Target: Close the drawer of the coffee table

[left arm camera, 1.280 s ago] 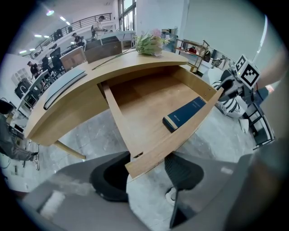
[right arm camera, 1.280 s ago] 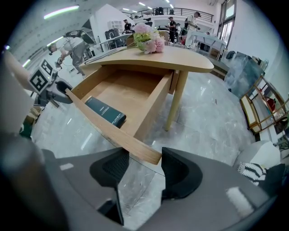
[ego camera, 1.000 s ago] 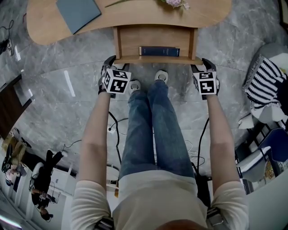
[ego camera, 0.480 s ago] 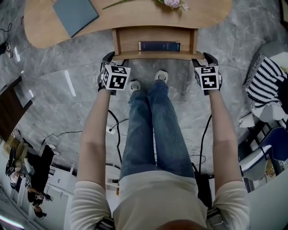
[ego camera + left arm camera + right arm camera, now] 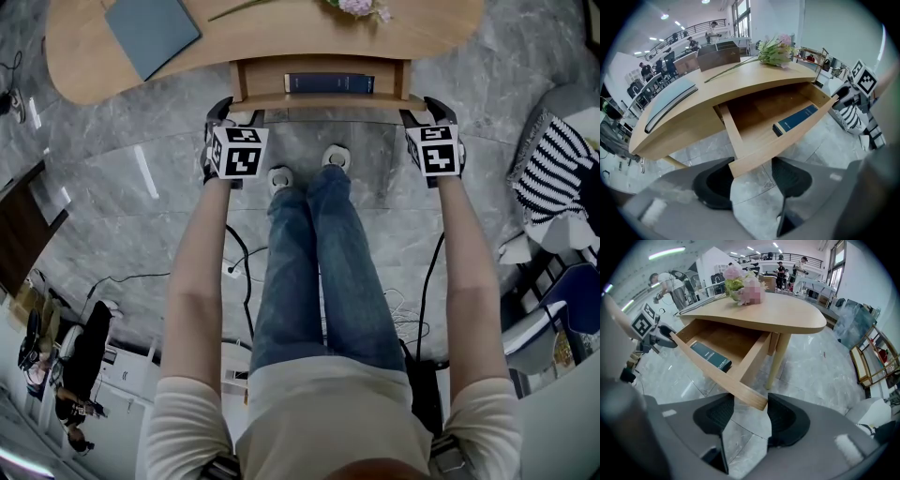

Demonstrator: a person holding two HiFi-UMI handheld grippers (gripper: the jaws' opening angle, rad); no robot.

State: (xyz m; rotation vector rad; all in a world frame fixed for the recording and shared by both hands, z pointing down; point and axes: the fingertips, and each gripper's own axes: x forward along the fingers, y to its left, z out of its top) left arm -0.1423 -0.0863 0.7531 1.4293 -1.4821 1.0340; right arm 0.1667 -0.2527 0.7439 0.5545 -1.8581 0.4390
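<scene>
Left gripper (image 5: 751, 174) and right gripper (image 5: 745, 414) straddle the front corners of the open drawer (image 5: 754, 111), fingers spread wide, clamping nothing.

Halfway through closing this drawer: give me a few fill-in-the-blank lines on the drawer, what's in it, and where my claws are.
1. The drawer of the coffee table stands ___.
2. The book lying in the drawer is dark ___.
3. The left claw and the right claw, jaws apart, each straddle a front ___ of the drawer.

Missing words: open; blue; corner
</scene>
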